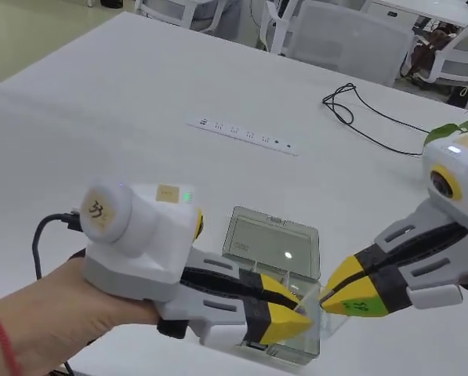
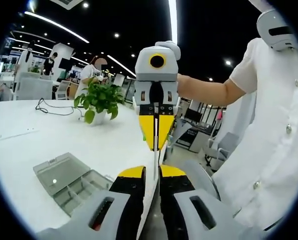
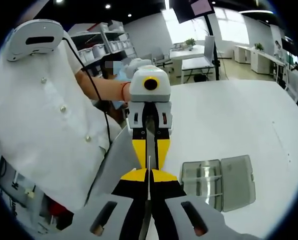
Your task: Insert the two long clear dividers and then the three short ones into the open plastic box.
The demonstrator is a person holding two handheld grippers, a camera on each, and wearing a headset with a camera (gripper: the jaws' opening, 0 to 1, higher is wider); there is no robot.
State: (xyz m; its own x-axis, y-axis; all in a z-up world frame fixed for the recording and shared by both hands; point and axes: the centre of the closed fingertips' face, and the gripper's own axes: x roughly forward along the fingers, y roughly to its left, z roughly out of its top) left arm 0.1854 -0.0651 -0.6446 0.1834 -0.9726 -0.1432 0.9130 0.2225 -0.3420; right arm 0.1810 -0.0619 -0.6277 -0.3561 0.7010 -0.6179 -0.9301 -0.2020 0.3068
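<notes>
Clear plastic divider [image 1: 310, 303] spans the gap between both grippers, each clamped on one end: the left gripper [image 1: 287, 317] reaches in from 8 o'clock and the right gripper [image 1: 334, 296] from 2 o'clock, so the divider's long axis runs along that line in the head view. The open box [image 1: 306, 345] sits on the white table [image 1: 139, 94] just below, toward 6 o'clock, with its lid [image 1: 271, 239] laid back at 11. Neither gripper is nearer. The next move looks like straight down. I cannot tell whether this is a long or short divider.

A white tabletop [image 1: 139, 86] carries a power strip [image 1: 241, 134] and a black cable [image 1: 359, 110], with grey chairs [image 1: 347, 39] beyond. A potted plant [image 2: 99, 102] sits under ceiling light strips [image 2: 172, 20]; shelves [image 3: 101, 47] hold bins
</notes>
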